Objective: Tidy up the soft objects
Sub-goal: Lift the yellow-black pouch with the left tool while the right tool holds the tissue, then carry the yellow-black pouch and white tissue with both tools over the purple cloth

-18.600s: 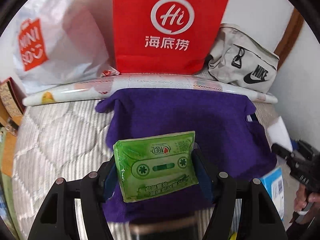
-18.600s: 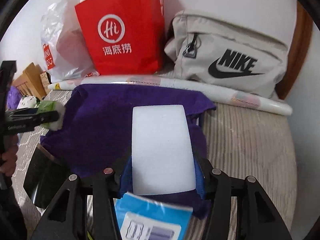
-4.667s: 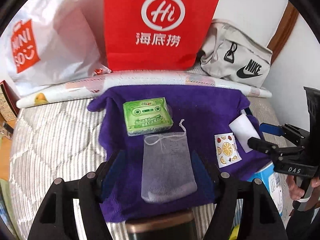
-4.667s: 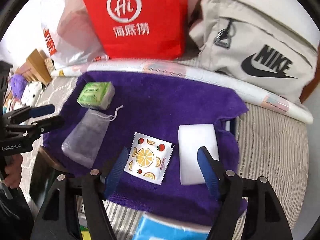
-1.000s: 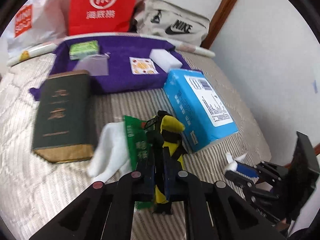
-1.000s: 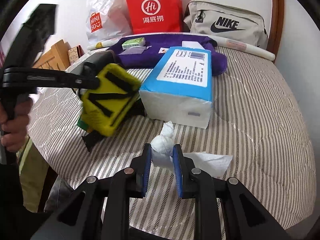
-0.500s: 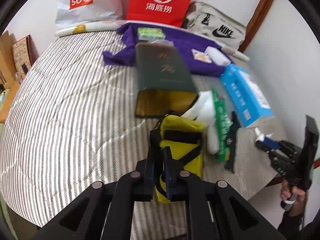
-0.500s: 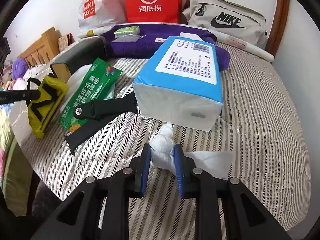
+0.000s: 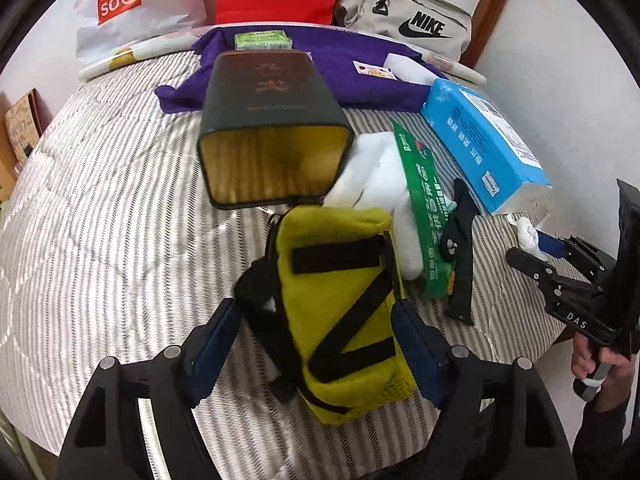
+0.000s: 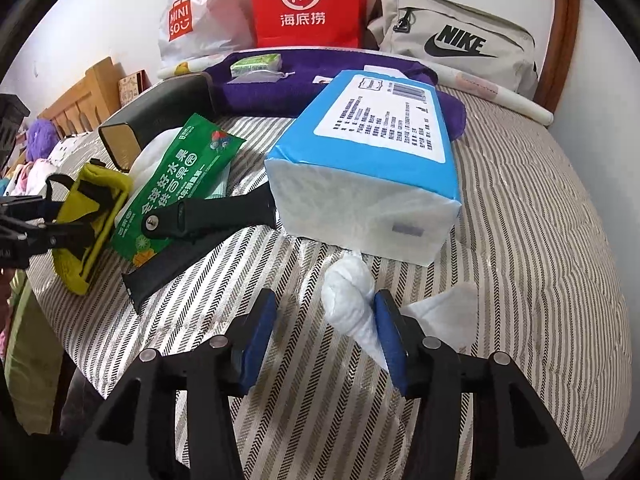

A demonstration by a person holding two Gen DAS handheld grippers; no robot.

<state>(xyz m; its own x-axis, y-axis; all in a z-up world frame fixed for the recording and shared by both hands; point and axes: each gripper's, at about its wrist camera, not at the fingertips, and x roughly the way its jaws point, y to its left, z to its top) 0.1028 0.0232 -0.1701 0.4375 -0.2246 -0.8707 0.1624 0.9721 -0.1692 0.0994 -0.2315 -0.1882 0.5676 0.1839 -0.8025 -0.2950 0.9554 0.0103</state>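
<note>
A yellow pouch with black straps [image 9: 340, 312] lies on the striped bed cover, just in front of a dark green tin [image 9: 272, 120]. My left gripper [image 9: 316, 340] straddles the pouch, its jaws opening; the blue pads stand at either side without squeezing it. In the right wrist view a crumpled white tissue [image 10: 352, 304] rests on the cover in front of the blue tissue pack [image 10: 372, 152]. My right gripper [image 10: 324, 332] is around the tissue with its jaws opening; the tissue leans on the right-hand pad and the other pad stands clear.
A green packet [image 9: 424, 216], white cloth and a black strap [image 9: 460, 256] lie between pouch and blue pack. A purple towel [image 9: 340, 60] at the back carries a green tissue packet [image 9: 262, 40], a sachet and a white sponge. Red, white and beige bags line the wall.
Both grippers have gone from shut to open. The yellow pouch has been let go onto the bed by the tin, and the tissue has been let go. The left gripper has come down closer.
</note>
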